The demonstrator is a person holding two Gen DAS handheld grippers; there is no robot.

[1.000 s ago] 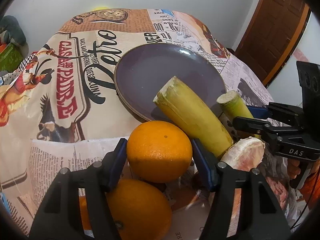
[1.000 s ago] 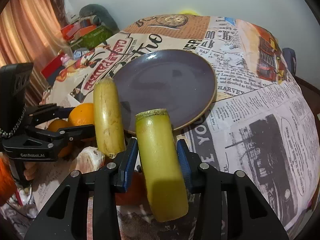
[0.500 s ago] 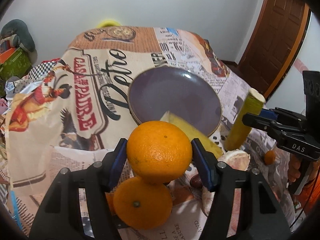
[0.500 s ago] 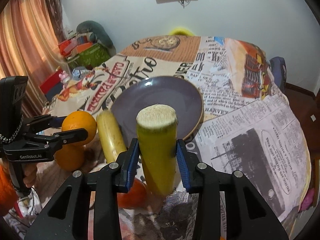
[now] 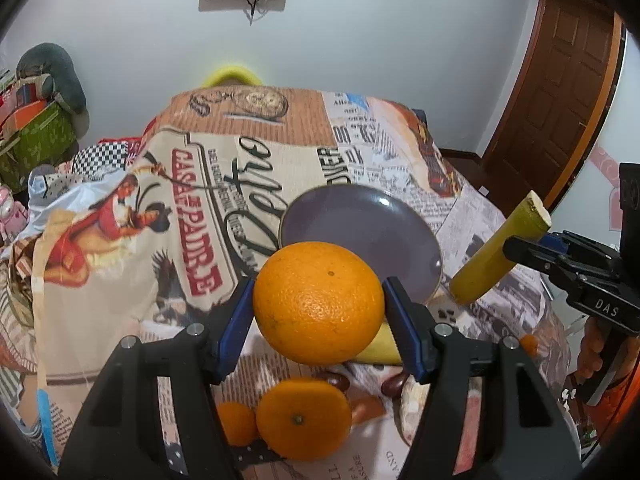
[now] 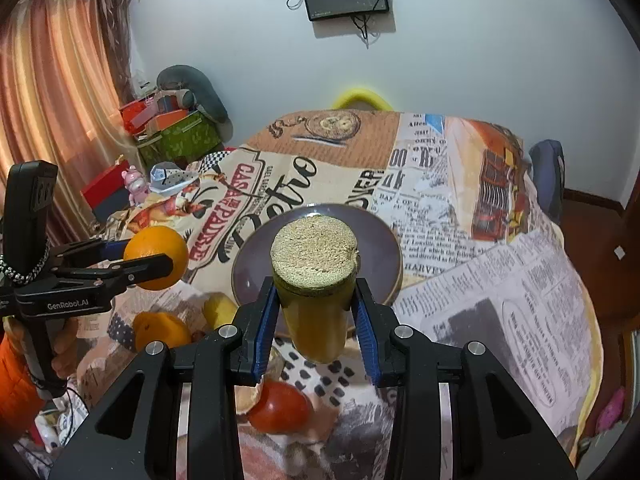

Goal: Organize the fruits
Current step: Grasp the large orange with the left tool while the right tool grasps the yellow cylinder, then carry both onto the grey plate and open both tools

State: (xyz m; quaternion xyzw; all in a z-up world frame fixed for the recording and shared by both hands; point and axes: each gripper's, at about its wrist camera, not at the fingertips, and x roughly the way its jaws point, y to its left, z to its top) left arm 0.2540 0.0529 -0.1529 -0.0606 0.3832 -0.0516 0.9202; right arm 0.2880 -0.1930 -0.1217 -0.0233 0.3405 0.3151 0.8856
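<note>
My left gripper [image 5: 320, 304] is shut on a large orange [image 5: 318, 302] and holds it well above the table; it also shows in the right wrist view [image 6: 157, 258]. My right gripper [image 6: 316, 312] is shut on a yellow-green sugarcane piece [image 6: 314, 280], cut end facing the camera; it also shows in the left wrist view [image 5: 498, 254]. An empty purple plate [image 5: 360, 228] lies on the table beyond both, also in the right wrist view [image 6: 380, 248].
On the table below lie another orange [image 5: 304, 422], a smaller orange [image 5: 236, 424], a second yellow cane piece [image 6: 220, 310], a red tomato [image 6: 280, 408] and a peeled fruit [image 5: 412, 404]. Boxes and clutter [image 6: 168, 128] stand left of the table. A door [image 5: 560, 92] is at right.
Both grippers have risen higher above the table with their fruit. The plate and the fruit left on the table look smaller and farther below. The cane piece now tilts end-on to the right camera.
</note>
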